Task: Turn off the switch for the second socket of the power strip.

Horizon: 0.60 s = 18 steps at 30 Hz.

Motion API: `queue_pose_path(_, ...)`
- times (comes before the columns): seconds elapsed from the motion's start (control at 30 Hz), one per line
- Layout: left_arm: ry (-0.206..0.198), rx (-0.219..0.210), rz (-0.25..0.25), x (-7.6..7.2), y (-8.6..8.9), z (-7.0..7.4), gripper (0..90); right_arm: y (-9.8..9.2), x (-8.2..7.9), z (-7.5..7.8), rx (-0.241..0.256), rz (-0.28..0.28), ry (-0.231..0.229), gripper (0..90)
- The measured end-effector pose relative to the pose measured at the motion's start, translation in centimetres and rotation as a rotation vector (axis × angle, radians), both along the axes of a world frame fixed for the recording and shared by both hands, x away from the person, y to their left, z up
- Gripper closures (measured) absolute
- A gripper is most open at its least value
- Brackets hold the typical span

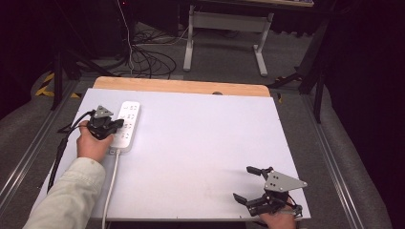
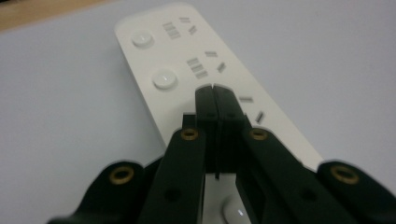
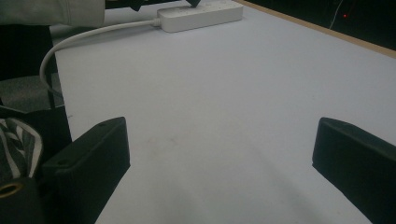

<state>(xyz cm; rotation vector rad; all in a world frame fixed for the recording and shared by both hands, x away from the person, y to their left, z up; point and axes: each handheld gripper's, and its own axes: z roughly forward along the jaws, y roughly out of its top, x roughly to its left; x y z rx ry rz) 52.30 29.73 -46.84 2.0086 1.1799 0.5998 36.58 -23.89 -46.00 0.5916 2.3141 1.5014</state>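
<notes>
My left tool (image 2: pixel 214 88) clenched, tips over white power strip (image 2: pixel 187 70) near round button (image 2: pixel 165 79). My right tool (image 1: pixel 253 183) released, above bare tabletop (image 1: pixel 200 143).

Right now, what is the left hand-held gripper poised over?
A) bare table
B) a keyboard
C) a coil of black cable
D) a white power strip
D: the left hand-held gripper, jaws pressed together, sits over the white power strip, whose sockets and round buttons show beneath its tips.

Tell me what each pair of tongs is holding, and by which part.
Nothing is held. The left tongs are shut with nothing between them, tips over the white power strip. The right tongs are open above the bare table.
</notes>
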Motion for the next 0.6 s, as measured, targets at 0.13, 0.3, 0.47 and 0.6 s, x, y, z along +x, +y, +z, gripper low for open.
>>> queue_pose_path(0.13, 0.007, -0.005, -0.01, -0.3, -0.3, 0.2, 89.8, 0.1, 0.0, 0.0, -0.007, -0.001, 0.0, 4.8)
queue_pose_path(0.3, -0.008, -0.004, 0.001, -0.8, 0.0, 1.1, 84.4, 0.1, 0.0, 0.0, -0.008, -0.004, -0.001, 4.8)
queue_pose_path(0.47, -0.019, -0.023, 0.017, -1.2, 0.3, 1.8, 76.0, 0.2, 0.0, 0.0, -0.011, -0.004, -0.001, 4.8)
queue_pose_path(0.6, -0.016, -0.034, 0.023, -1.5, 0.5, 2.4, 72.6, 0.2, 0.1, -0.1, -0.013, -0.006, 0.0, 4.8)
